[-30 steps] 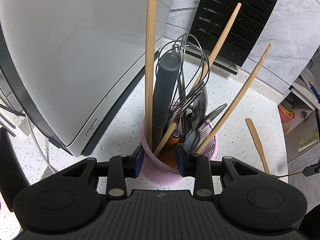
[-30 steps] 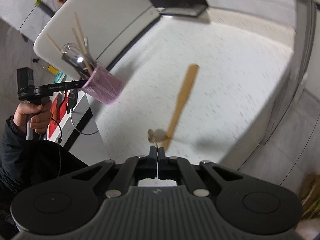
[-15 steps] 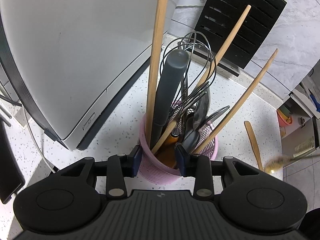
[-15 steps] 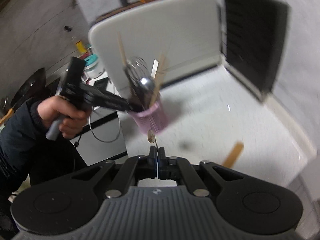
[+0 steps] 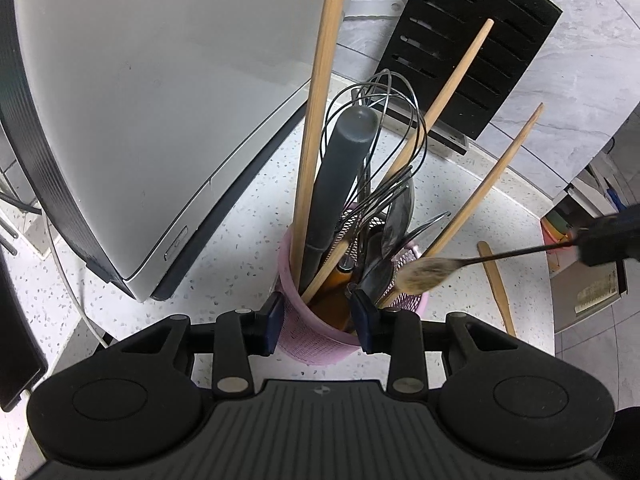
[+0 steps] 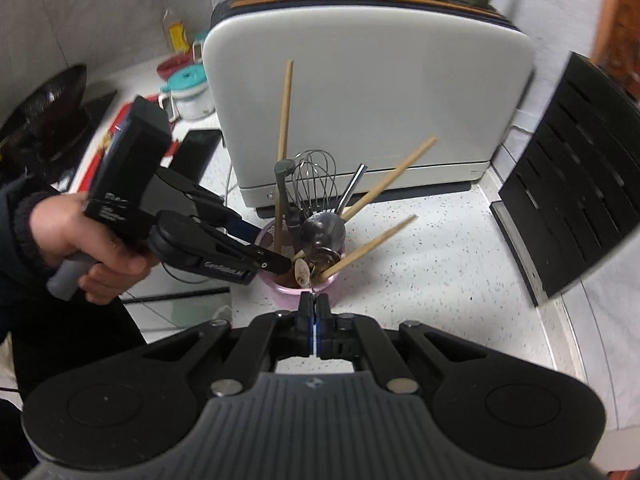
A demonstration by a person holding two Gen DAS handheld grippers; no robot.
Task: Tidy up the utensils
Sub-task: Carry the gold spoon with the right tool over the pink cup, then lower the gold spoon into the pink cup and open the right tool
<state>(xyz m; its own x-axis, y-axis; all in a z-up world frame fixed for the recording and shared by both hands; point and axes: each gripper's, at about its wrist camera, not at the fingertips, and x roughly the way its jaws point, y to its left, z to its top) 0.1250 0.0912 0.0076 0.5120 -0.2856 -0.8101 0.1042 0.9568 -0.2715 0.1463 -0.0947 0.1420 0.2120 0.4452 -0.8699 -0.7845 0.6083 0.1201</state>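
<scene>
Crowding the pink holder [image 5: 316, 340] that the left tool [image 5: 318, 322] clamps, wooden handles [image 5: 320, 92] face the right tool's [image 6: 315, 306] pinched spoon [image 6: 302, 272].

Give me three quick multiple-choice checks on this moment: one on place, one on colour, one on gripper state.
1. Where does the loose wooden spatula lie?
A. on the counter beside the holder
B. inside the holder
C. on the white appliance

2. What colour is the utensil holder?
A. black
B. pink
C. blue

3. What is the right gripper doing?
A. open, empty
B. clamping the holder
C. shut on a small spoon

Answers: 1 A, it lies flat on the speckled top; 2 B, pink mesh wall; 3 C, pads pinch the thin handle, bowl over the holder.
</scene>
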